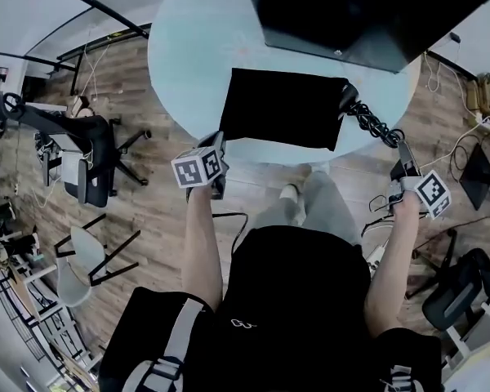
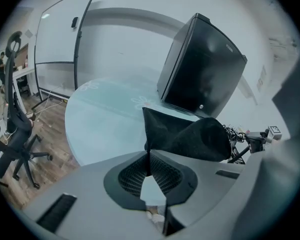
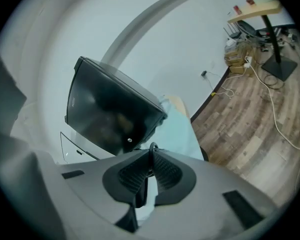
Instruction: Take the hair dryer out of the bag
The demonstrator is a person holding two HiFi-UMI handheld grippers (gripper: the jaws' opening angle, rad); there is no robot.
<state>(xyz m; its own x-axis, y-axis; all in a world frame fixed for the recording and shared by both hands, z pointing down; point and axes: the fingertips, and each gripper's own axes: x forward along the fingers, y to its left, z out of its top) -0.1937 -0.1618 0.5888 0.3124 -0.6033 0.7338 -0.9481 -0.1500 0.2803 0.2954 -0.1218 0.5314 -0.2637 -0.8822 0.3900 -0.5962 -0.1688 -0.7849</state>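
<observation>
A black cloth bag lies on the round pale blue table, near its front edge. My left gripper is shut on the bag's near left corner; the left gripper view shows the cloth pinched between the jaws of the left gripper. A black end of the hair dryer pokes out of the bag's right end. Its coiled black cord runs off the table's edge to my right gripper. The right gripper is shut on a loop of that cord.
A large black box stands at the back of the table, just behind the bag. Office chairs stand on the wooden floor at the left. Cables and a chair are on the right. A whiteboard stands beyond the table.
</observation>
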